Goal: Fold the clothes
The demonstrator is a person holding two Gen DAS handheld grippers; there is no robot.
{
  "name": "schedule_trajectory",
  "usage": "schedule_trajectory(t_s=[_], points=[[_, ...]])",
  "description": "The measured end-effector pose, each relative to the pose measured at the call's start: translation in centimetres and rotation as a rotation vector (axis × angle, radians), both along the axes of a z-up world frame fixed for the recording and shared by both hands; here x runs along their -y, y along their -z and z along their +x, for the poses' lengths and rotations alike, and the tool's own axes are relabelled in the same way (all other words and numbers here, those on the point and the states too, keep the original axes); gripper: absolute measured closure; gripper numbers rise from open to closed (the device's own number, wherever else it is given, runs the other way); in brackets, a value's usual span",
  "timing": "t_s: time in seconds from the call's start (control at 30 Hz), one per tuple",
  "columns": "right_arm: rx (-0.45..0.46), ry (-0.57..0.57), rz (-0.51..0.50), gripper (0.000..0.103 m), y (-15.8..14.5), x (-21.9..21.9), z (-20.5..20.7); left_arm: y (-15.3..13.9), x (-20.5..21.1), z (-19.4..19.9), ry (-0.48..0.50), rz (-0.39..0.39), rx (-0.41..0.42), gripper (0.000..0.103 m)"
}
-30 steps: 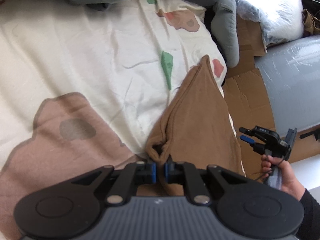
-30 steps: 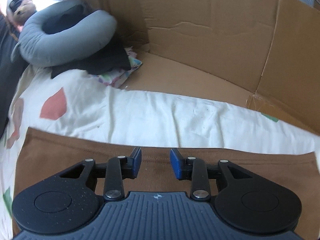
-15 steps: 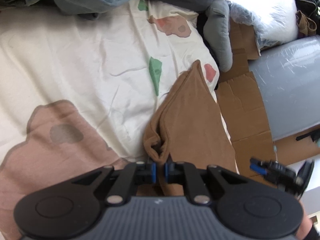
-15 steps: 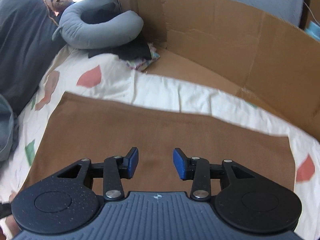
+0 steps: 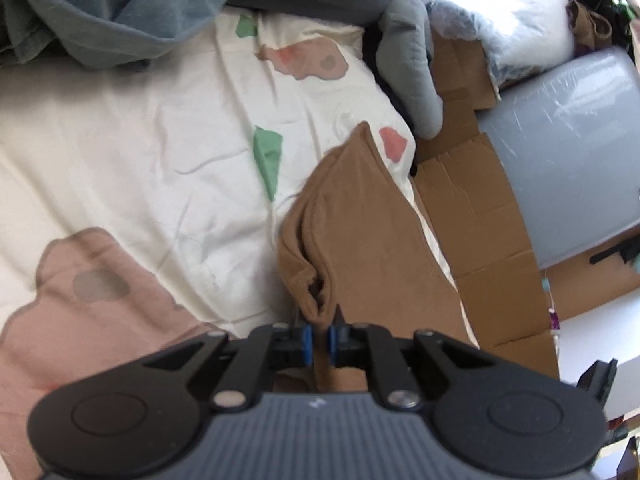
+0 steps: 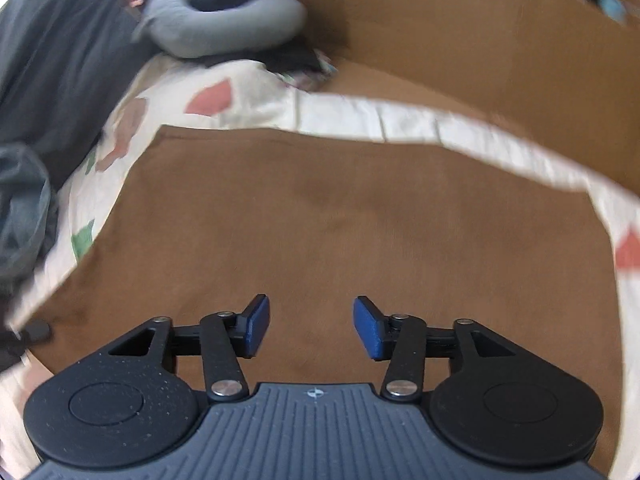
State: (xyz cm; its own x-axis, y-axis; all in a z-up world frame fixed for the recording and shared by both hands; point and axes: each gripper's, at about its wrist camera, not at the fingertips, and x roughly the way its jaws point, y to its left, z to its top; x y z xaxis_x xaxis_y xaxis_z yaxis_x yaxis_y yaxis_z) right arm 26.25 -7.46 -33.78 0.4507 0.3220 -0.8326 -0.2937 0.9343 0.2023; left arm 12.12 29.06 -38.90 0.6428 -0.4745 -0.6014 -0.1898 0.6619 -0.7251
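A brown garment [image 5: 372, 236] lies folded along the right edge of the patterned bedsheet [image 5: 140, 160]. My left gripper [image 5: 319, 340] is shut on a bunched corner of it, and the cloth rises in a fold to the blue pads. In the right wrist view the same brown garment [image 6: 340, 220] spreads flat and wide under my right gripper [image 6: 311, 328]. Its jaws are opening, well apart, with nothing pinched between them and only the cloth below.
Flattened cardboard [image 5: 480, 216] lies beside the bed and stands as a wall [image 6: 480, 60] behind it. A grey neck pillow [image 6: 224, 20] and a dark pillow [image 6: 52, 64] sit at the head. Blue-grey clothes [image 5: 120, 8] are piled at the far side.
My right gripper has swung across over the brown garment and its jaws have spread wider. My left gripper has lifted slightly, still shut on the corner. The right gripper has left the left wrist view.
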Motion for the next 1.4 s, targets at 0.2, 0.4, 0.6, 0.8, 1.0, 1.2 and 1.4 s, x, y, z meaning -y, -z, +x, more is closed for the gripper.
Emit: schedule_trajectory(t_s=[0.2,0.4,0.6,0.8,1.0,1.2,1.4], points=[[0.029,-0.03,0.008,0.029,0.1,-0.4,-1.8,-1.5,1.5,1.0,0.055,0.014,0.006,0.095],[0.013,-0.083,0.04,0.029,0.7,-1.0,-3.3,-2.6,3.1,2.0,0.086,0.024,0.002,0.095],[0.049,-0.163,0.117,0.029,-0.3,-1.4,-4.8,-3.5,5.1,2.8,0.12,0.026,0.01,0.095],[0.085,-0.252,0.162,0.029,-1.4,-2.8,-5.9,-3.9,6.3,3.6,0.126,-0.008,0.008,0.095],[0.118,-0.336,0.196,0.029,-2.4,-4.6,-7.3,-3.9,8.0,4.1,0.151,-0.04,-0.002,0.095],[0.149,-0.414,0.175,0.034,-2.5,-6.9,-8.4,-4.4,9.4,5.0,0.195,-0.052,0.008,0.095],[0.158,-0.411,0.161,0.038,-2.4,-8.0,-8.1,-5.0,9.5,6.1,0.192,-0.083,0.019,0.095]])
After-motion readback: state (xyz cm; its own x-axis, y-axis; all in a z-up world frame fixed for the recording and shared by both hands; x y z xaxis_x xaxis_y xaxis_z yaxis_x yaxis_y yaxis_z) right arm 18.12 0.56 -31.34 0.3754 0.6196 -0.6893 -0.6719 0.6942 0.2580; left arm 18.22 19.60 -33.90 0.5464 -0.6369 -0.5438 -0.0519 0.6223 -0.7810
